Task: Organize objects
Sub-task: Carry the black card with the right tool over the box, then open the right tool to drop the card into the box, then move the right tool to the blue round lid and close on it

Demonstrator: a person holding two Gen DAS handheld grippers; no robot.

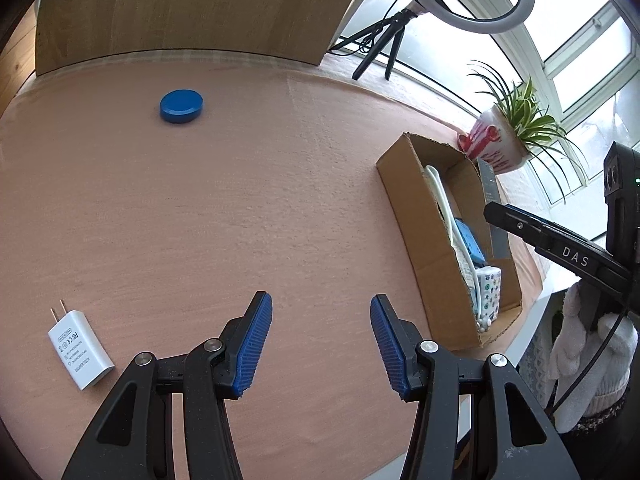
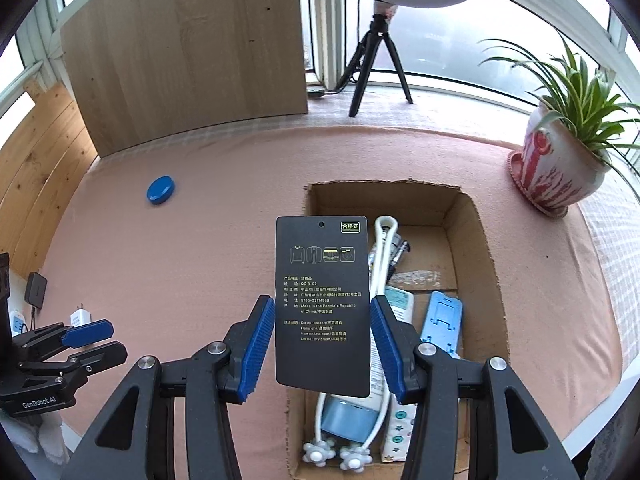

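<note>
A black clothing tag (image 2: 322, 304) stands upright between the tips of my right gripper (image 2: 322, 300), above the cardboard box (image 2: 476, 248). The jaws are spread wide; I cannot tell whether the pads touch the tag's side edges. The box holds a white looped massager (image 2: 380, 264), a blue phone stand (image 2: 442, 316), a remote and a patterned pack. My left gripper (image 1: 321, 296) hovers open over the pink table, nothing between its fingers. A white charger plug (image 1: 80, 350) lies to its left. A blue round lid (image 1: 181, 106) sits further back.
A potted plant (image 2: 556, 168) stands right of the box, near the window. A ring light on a tripod (image 2: 380, 60) and a wooden board (image 2: 188, 52) line the back. A black device (image 2: 35, 288) sits at the table's left edge. The person's white glove (image 1: 592, 344) shows.
</note>
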